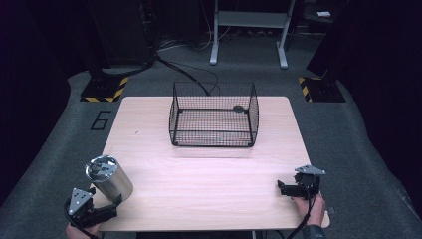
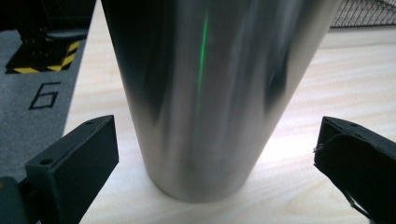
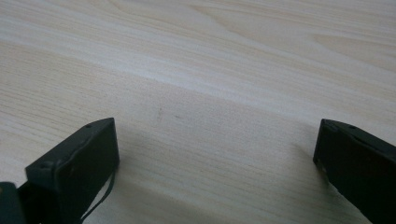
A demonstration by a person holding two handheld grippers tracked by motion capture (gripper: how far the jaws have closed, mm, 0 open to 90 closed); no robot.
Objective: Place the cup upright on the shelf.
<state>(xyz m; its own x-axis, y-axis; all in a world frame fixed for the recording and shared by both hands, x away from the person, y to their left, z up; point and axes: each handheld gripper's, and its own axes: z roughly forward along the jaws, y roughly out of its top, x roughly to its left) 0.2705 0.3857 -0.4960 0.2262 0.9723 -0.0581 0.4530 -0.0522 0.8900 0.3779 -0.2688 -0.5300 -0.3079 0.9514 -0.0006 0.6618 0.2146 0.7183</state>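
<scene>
1. The steel tumbler [image 1: 108, 178] stands upright near the front left corner of the counter [image 1: 209, 179], with its lid facing up.
2. The left claw [image 1: 110, 206] sits at the front left edge of the counter, just beside the base of the tumbler, and points toward it.
3. In the left gripper view, the left claw [image 2: 212, 154] is spread wide. One jaw stands to each side of the tumbler [image 2: 210, 93], and a gap of bare counter shows between each jaw and the steel wall. Neither jaw touches the tumbler.
4. A thin green line of light runs down the tumbler wall in the left gripper view.
5. The right claw [image 1: 282, 188] rests at the front right corner of the counter, held by a hand [image 1: 309, 205], and points left across the surface. It is well apart from the tumbler.
6. In the right gripper view, the right claw [image 3: 215, 149] is spread wide above bare wood grain, with nothing between its jaws.
7. A black wire basket [image 1: 214, 115] stands at the middle of the far half of the counter, well apart from both claws and from the tumbler. A small dark object [image 1: 239, 108] lies near its back right corner; what it is cannot be told.
8. A number 6 [image 1: 101, 120] is marked on the grey floor to the left of the counter.
</scene>
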